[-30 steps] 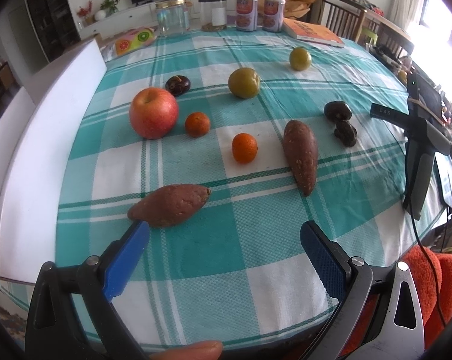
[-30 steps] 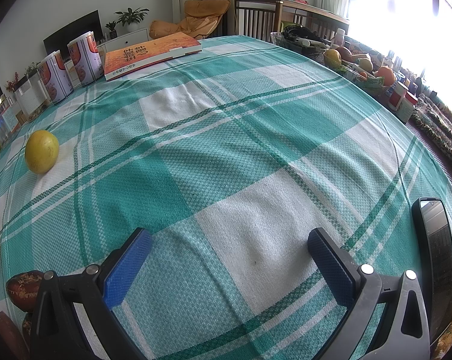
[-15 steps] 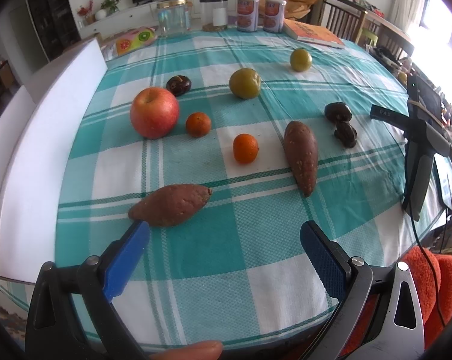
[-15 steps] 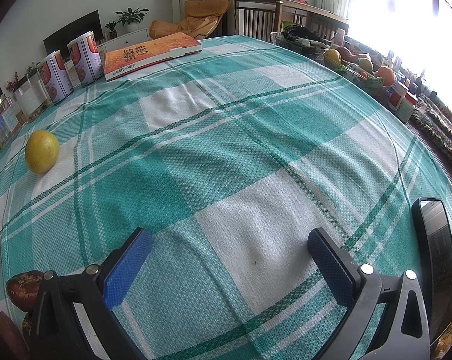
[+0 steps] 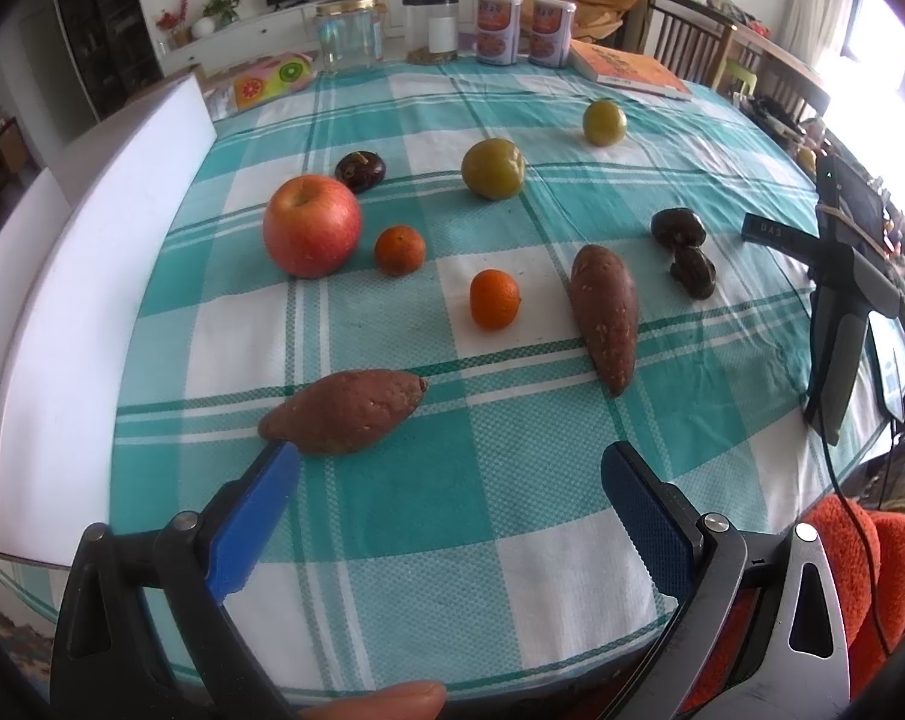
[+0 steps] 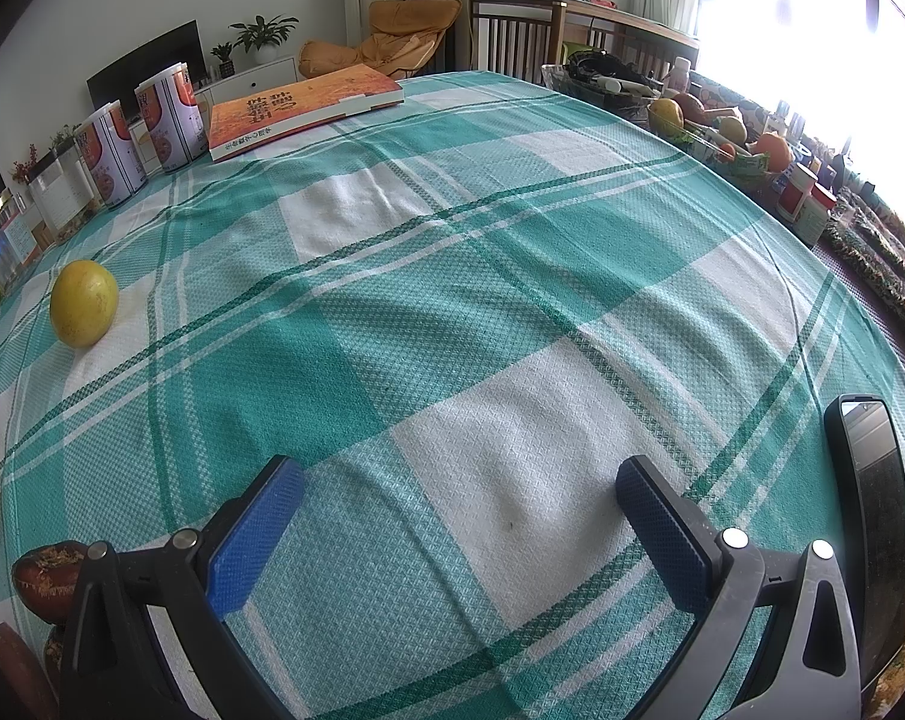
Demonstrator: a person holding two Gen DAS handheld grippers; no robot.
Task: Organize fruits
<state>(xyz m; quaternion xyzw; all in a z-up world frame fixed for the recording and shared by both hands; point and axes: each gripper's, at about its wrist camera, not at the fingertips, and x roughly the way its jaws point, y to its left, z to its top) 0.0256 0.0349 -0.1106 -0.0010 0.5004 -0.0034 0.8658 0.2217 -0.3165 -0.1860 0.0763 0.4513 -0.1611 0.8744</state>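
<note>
Both views are bright with daylight; it enters from windows at the right, which blow out to pure white glare in the right wrist view; the teal-and-white checked tablecloth (image 6: 464, 312) is evenly lit there; in the left wrist view the round red apple (image 5: 312, 225) casts only a soft, faint shadow; fisheye distortion bows the table edges, dark vignetting rounds the corners; focus is sharp centrally, softer at the rims.

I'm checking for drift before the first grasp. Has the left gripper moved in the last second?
Barely. The left gripper, open, sits in nearly the same spot against the near sweet potato, which lies just beyond its left fingertip as before.
</note>
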